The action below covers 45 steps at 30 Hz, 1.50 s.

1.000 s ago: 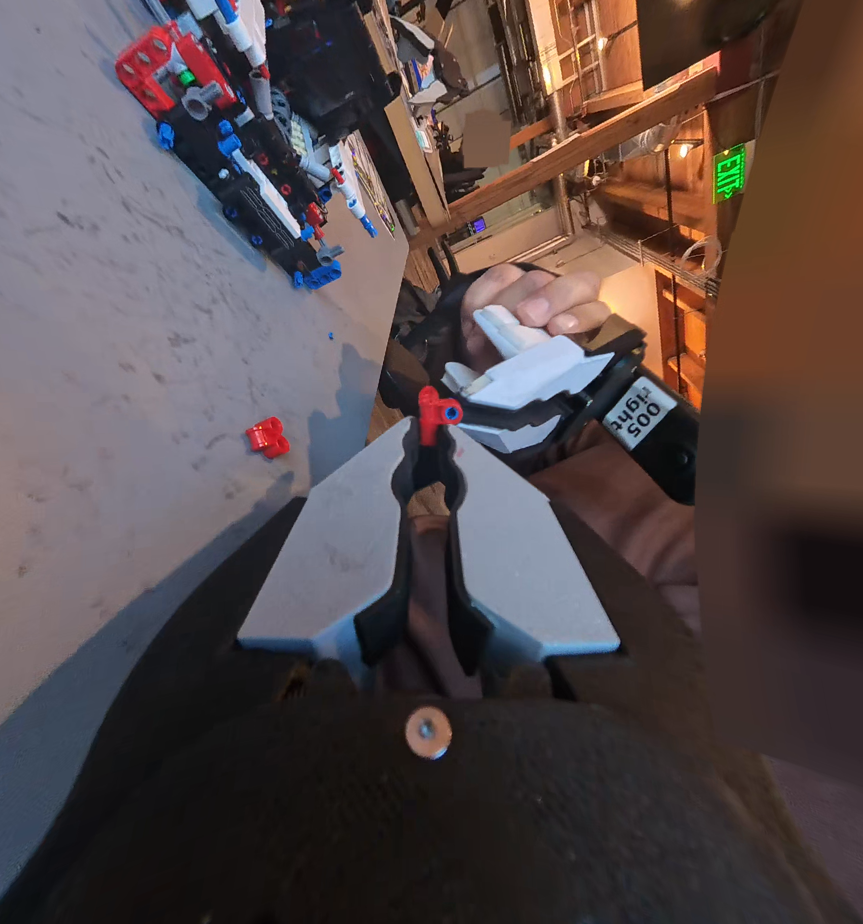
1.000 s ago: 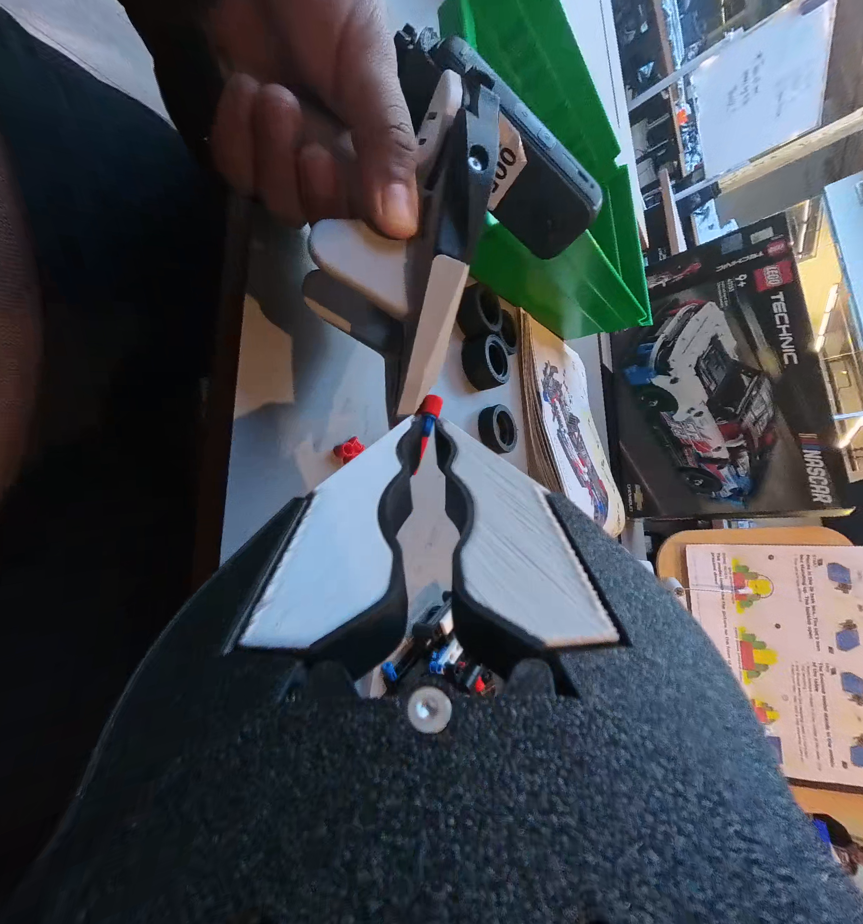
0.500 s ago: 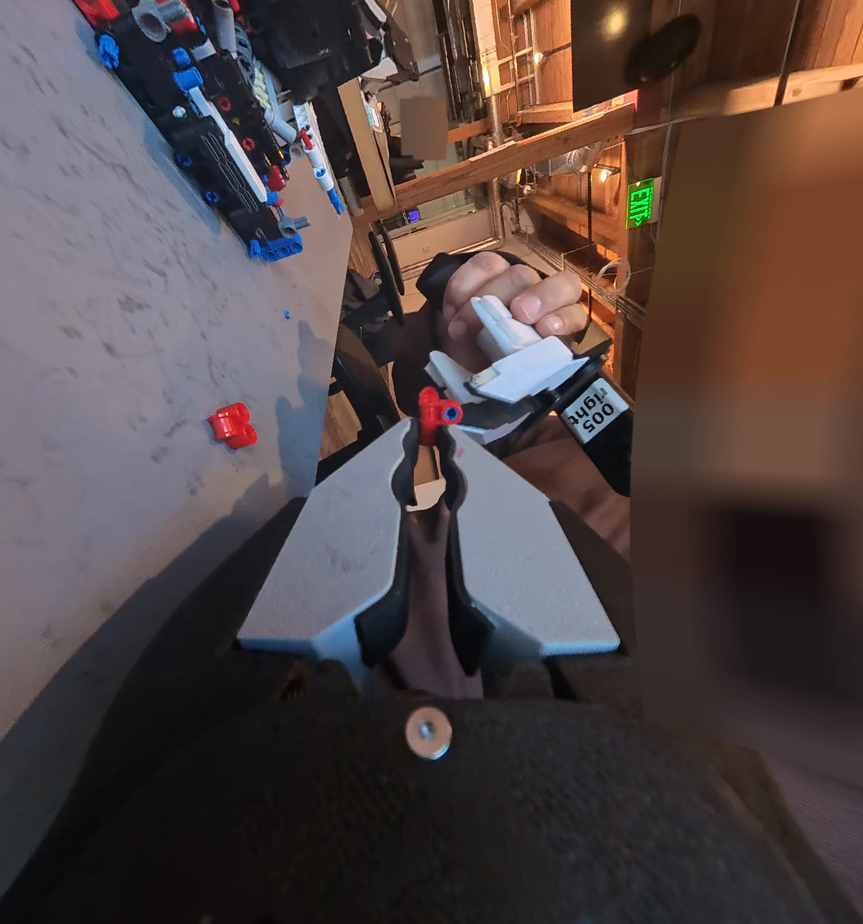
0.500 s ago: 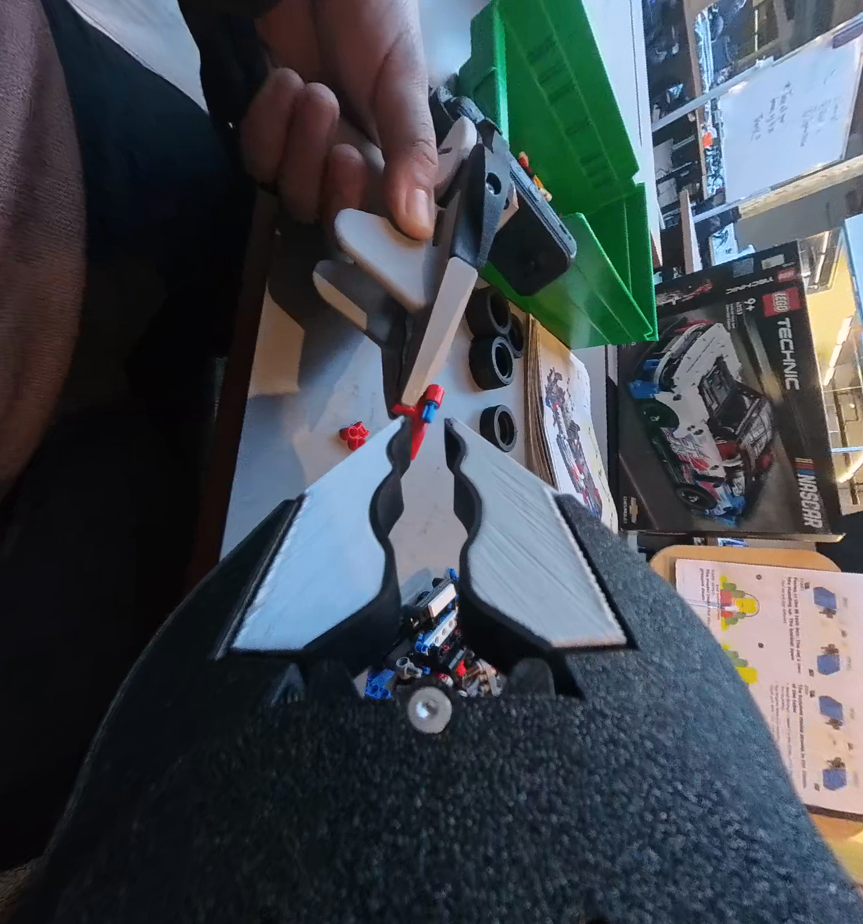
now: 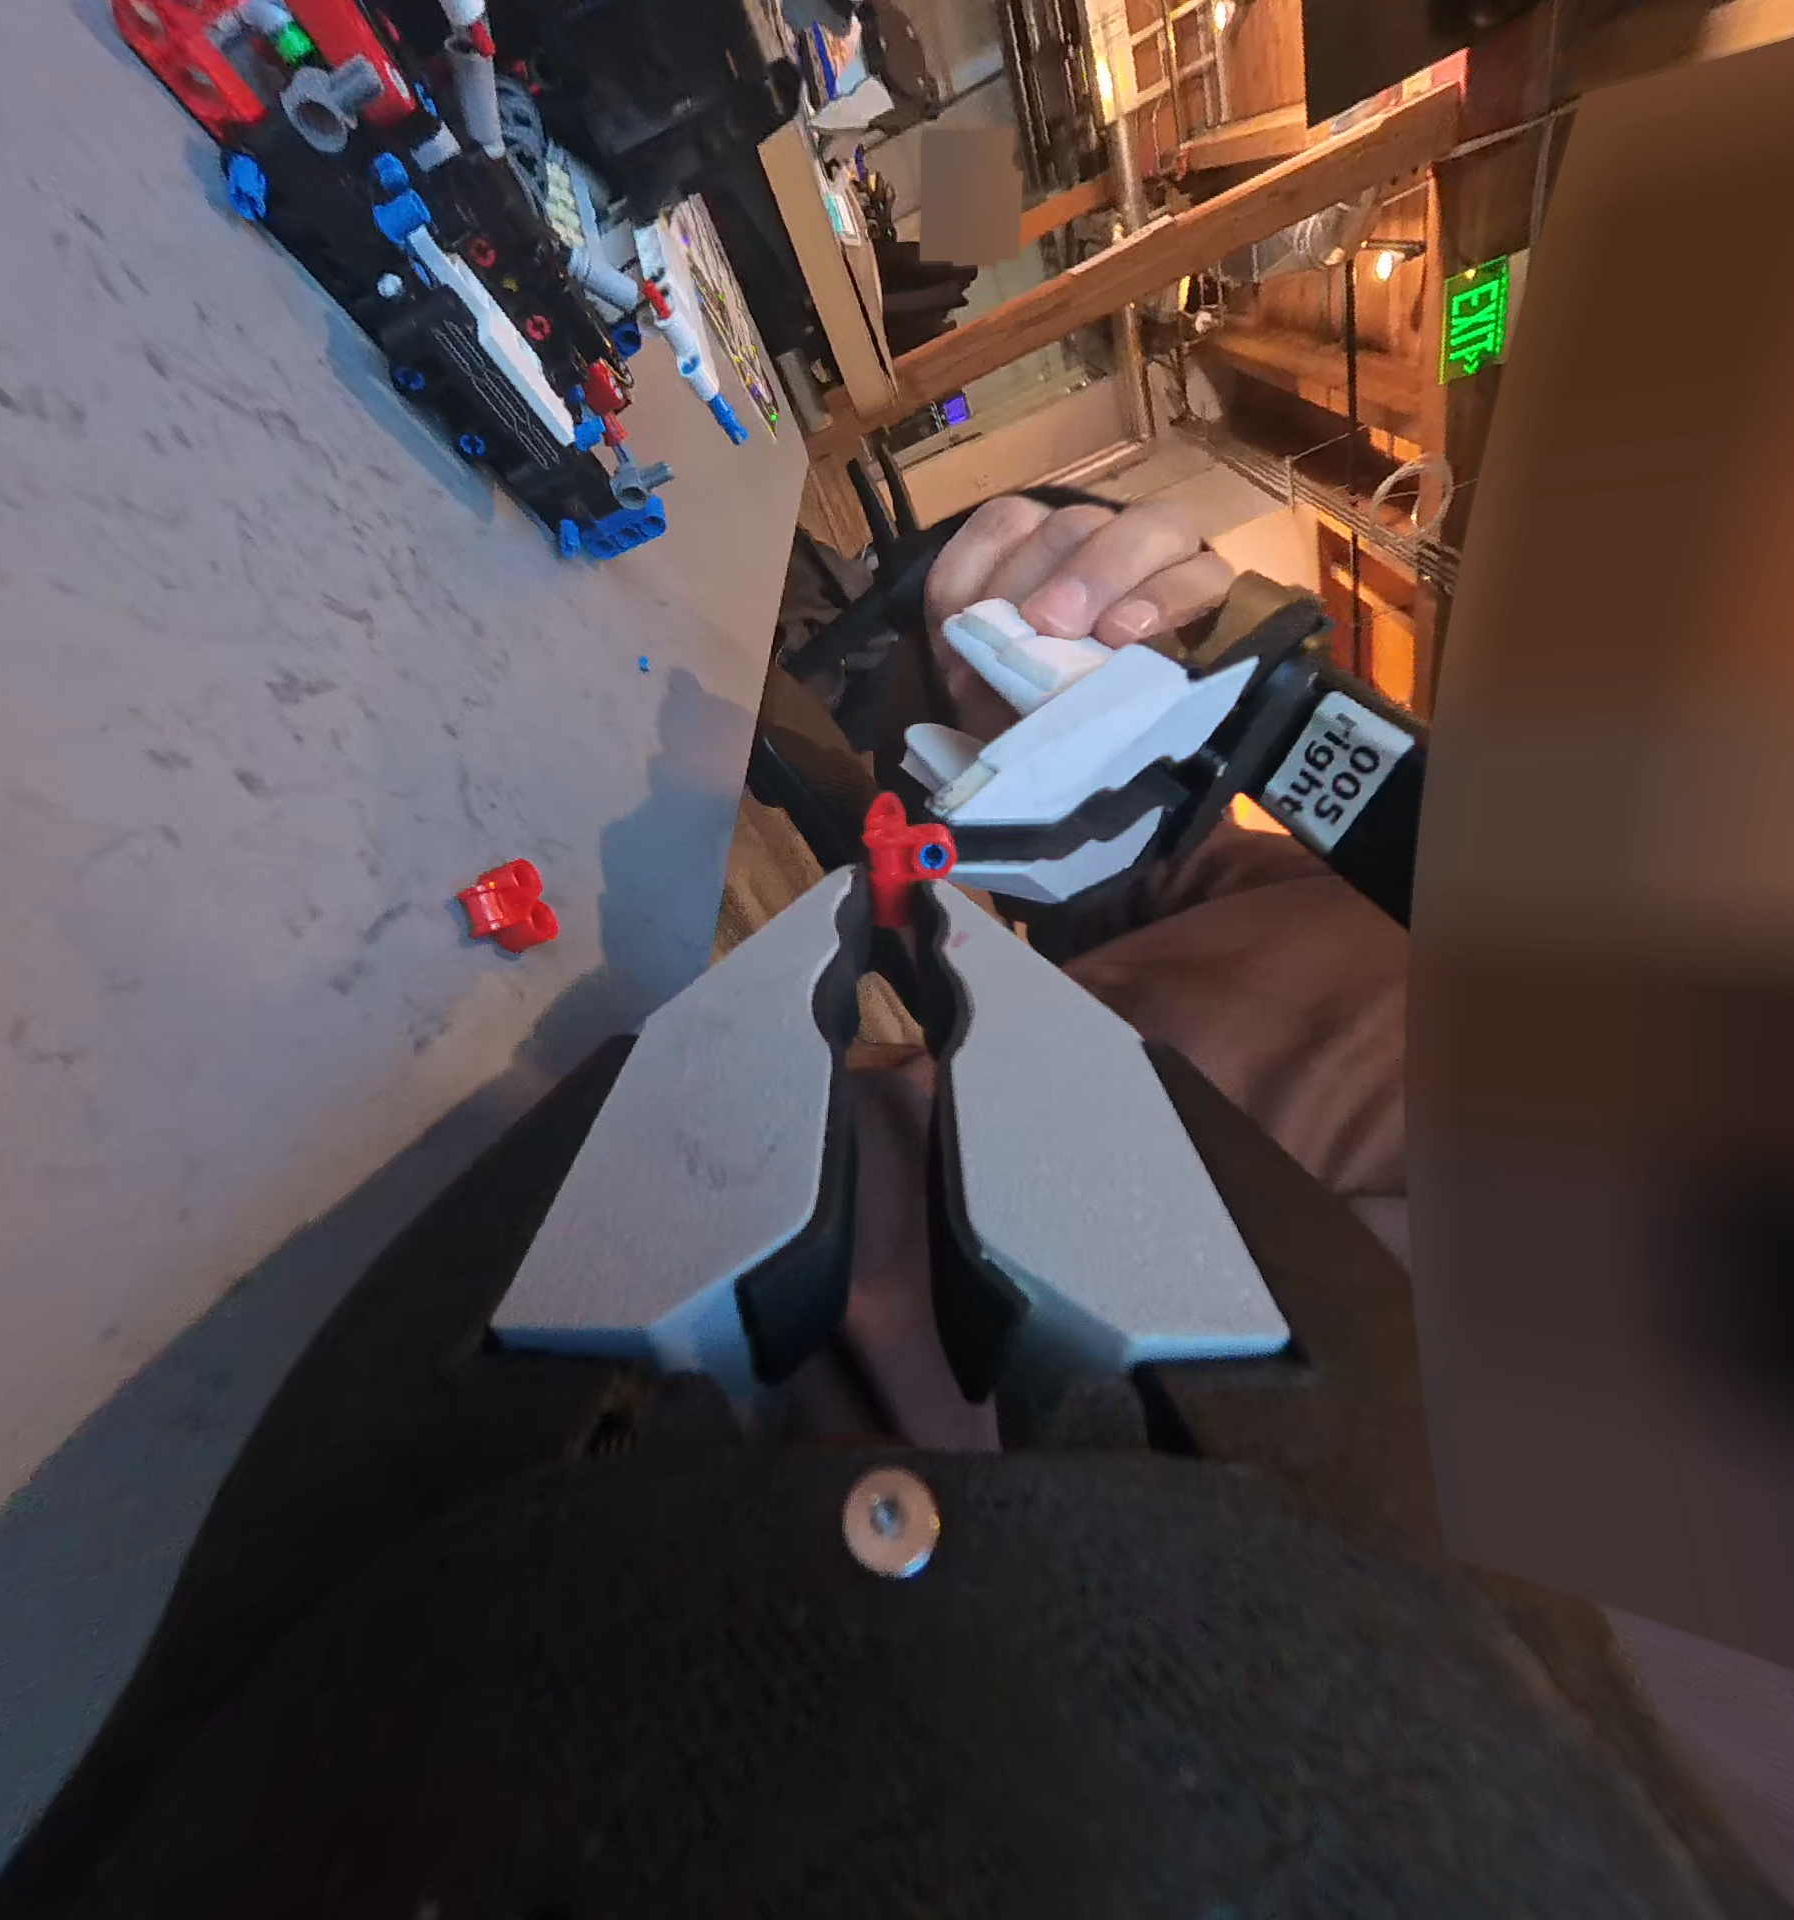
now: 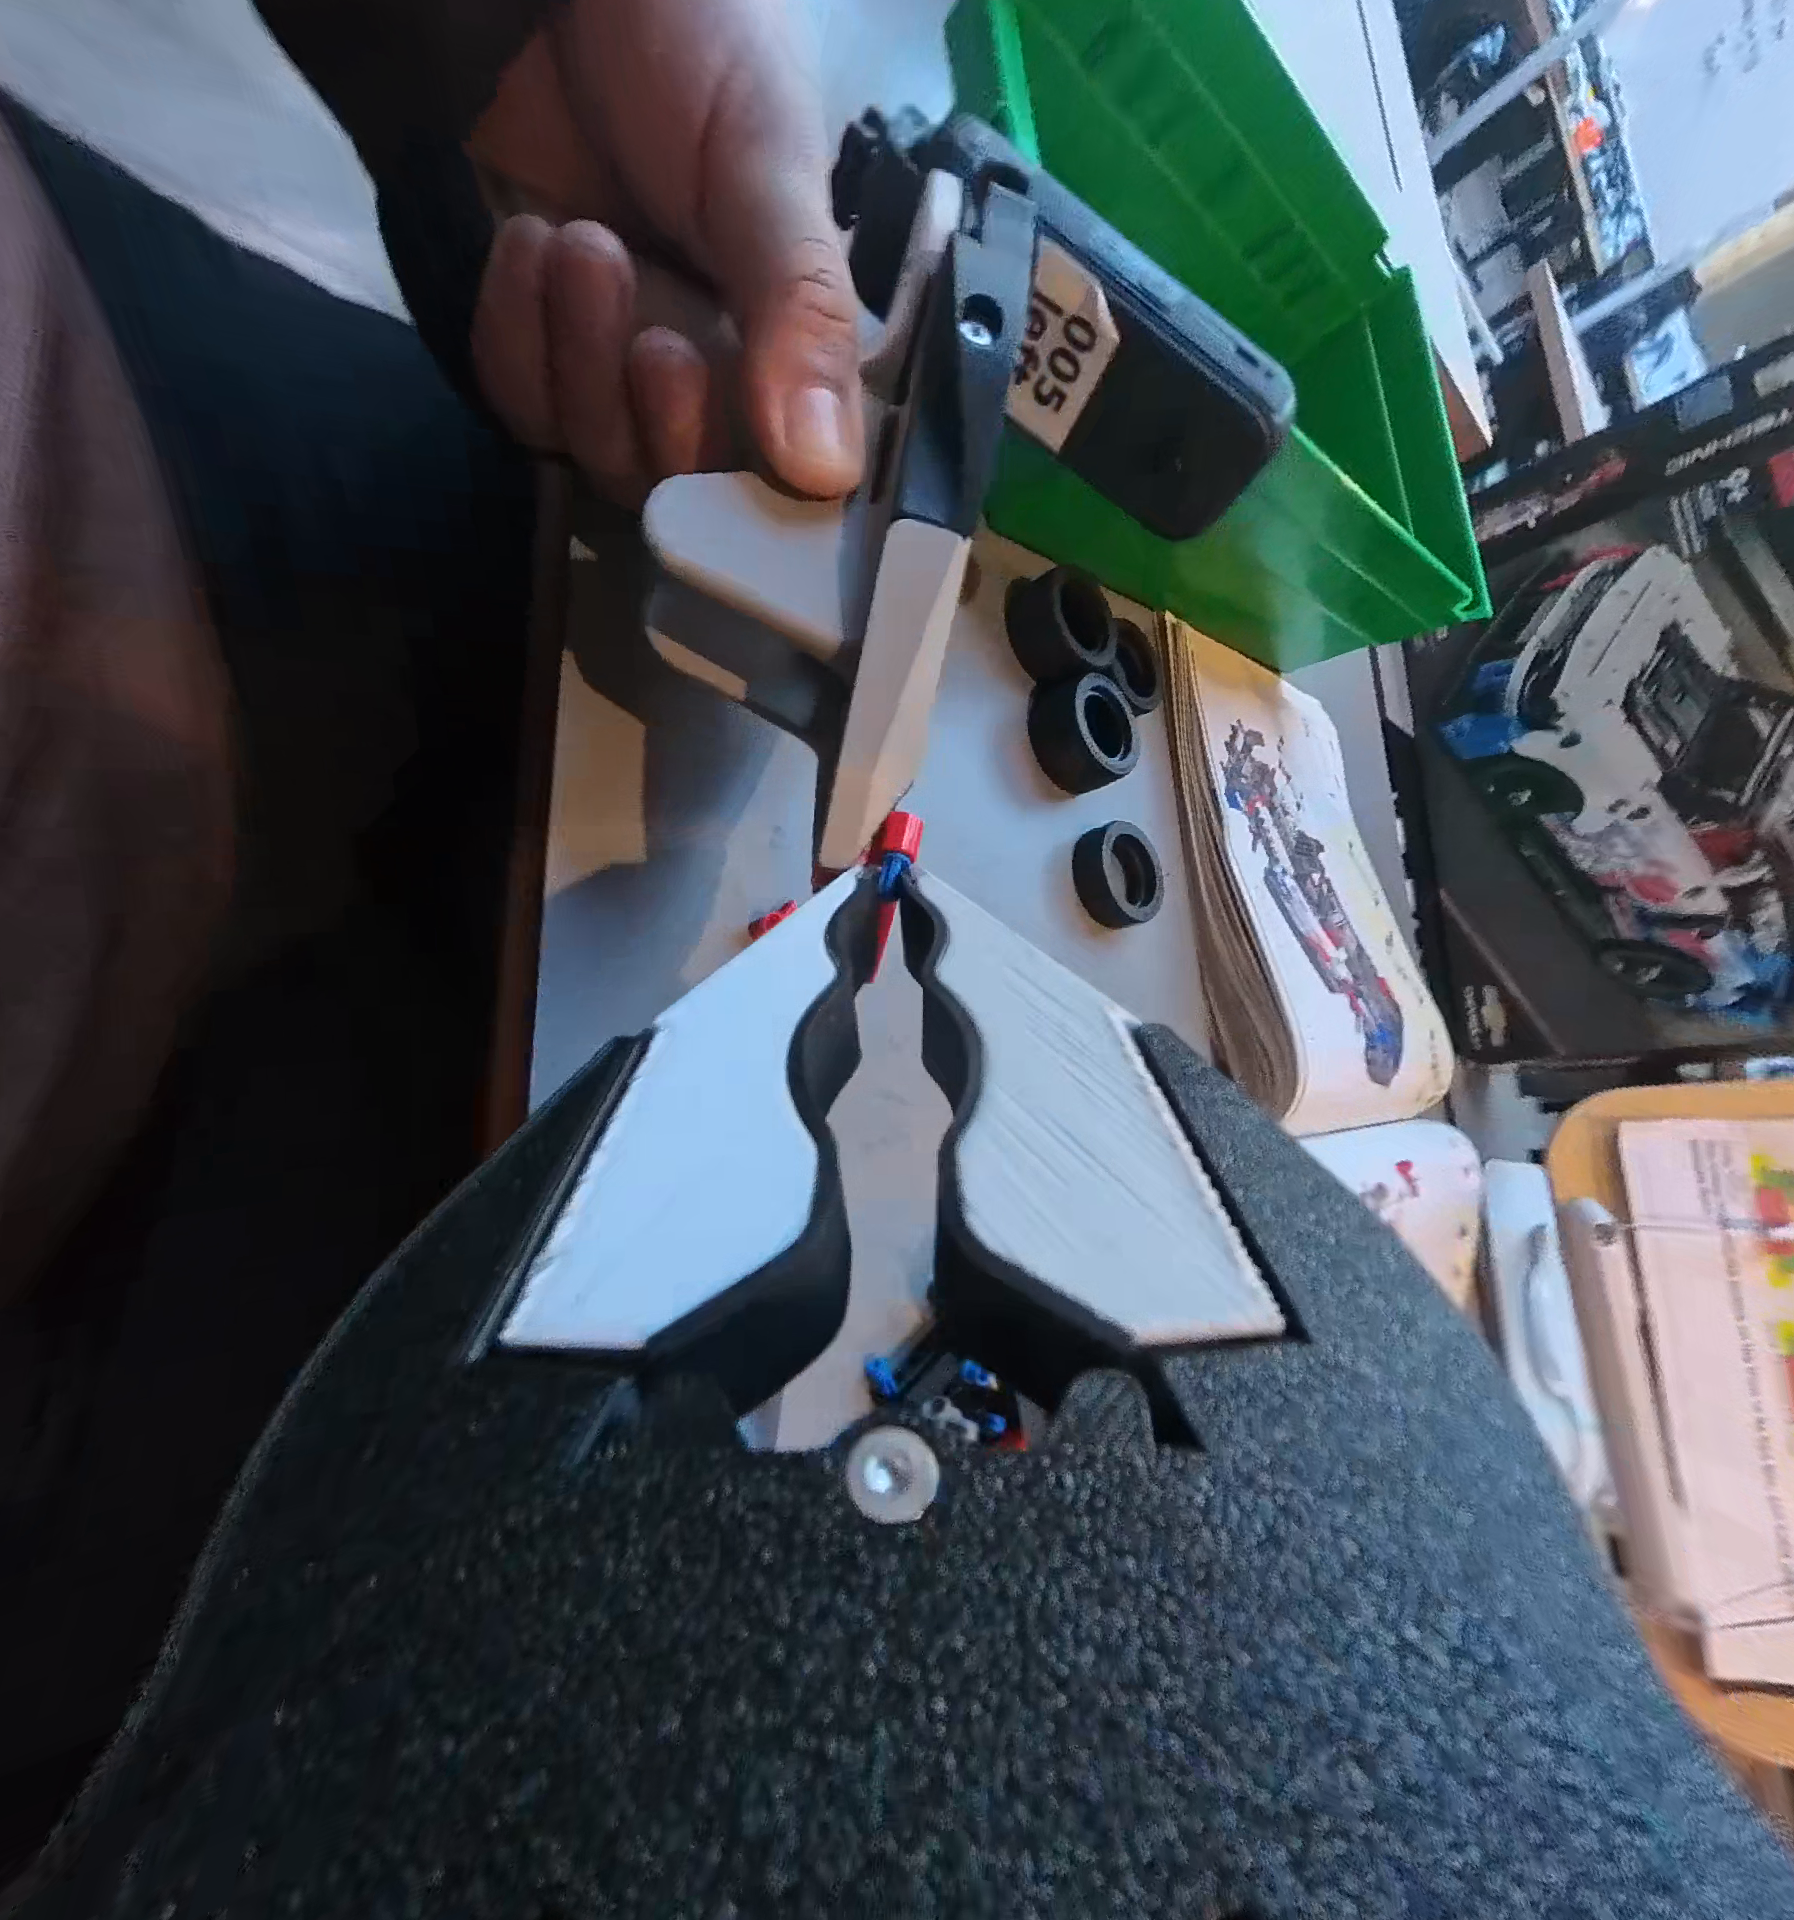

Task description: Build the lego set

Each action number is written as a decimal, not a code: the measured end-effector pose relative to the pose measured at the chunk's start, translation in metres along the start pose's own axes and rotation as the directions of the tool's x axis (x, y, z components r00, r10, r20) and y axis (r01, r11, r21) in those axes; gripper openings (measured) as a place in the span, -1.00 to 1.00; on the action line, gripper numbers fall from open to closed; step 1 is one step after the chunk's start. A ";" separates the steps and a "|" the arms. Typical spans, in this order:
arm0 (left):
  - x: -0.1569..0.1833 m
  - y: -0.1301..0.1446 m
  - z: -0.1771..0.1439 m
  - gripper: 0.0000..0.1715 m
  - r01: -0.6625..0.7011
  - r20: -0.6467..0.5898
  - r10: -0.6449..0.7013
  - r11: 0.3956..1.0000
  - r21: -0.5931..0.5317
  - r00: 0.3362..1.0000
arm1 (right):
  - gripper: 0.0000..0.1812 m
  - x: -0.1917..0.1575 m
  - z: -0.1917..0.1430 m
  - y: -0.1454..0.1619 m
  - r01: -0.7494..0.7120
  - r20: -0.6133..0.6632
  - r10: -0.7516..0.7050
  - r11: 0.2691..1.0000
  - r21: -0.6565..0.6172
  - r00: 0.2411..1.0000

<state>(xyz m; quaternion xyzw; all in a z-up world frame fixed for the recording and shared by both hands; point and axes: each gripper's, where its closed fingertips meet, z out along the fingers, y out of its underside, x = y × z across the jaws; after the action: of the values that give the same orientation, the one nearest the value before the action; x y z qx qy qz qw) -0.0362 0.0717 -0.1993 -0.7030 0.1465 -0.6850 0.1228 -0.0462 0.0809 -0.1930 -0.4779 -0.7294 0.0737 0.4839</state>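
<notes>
Loose connector [image 5: 508, 906] on table [image 5: 197, 727], near edge, well apart from chassis [image 5: 457, 291].

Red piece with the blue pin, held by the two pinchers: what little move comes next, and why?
Probably press the small blue pin deeper into the small red plastic connector. The left gripper pinches the connector, the right gripper looks shut on the pin, and their tips meet.

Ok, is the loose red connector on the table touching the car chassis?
No, the loose red connector lies alone on bare table, well apart from the chassis farther back.
</notes>
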 end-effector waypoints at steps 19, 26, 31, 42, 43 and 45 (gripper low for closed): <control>0.006 -0.002 -0.007 -0.94 -0.155 0.087 0.152 0.987 0.029 0.984 | -0.98 0.005 0.001 -0.009 -0.459 0.135 0.442 0.878 0.136 0.887; 0.008 0.000 -0.007 -0.94 -0.295 0.151 0.289 0.956 0.013 0.945 | -0.98 0.003 -0.002 -0.014 -0.647 0.281 0.592 0.743 0.172 0.755; 0.008 0.000 -0.009 -0.93 -0.496 0.253 0.490 0.867 -0.042 0.834 | -0.97 0.000 -0.003 -0.017 -0.723 0.359 0.640 0.666 0.182 0.679; 0.029 -0.011 -0.023 -0.94 -0.954 0.430 0.898 0.207 -0.218 0.096 | -0.67 0.019 -0.021 -0.016 -0.633 0.261 0.578 0.722 0.280 0.773; 0.031 -0.011 -0.023 -0.94 -0.958 0.436 0.898 0.176 -0.226 0.062 | -0.65 0.017 -0.018 -0.014 -0.627 0.266 0.570 0.733 0.264 0.778; 0.033 -0.011 -0.021 -0.95 -0.961 0.436 0.900 0.137 -0.240 0.020 | -0.72 0.015 -0.015 -0.013 -0.618 0.292 0.550 0.743 0.259 0.783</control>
<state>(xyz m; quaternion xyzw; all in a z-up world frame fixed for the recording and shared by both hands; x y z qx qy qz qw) -0.0566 0.0701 -0.1636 -0.5682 0.4912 -0.2401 0.6150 -0.0442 0.0799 -0.1684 -0.5820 -0.5617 0.3937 0.4367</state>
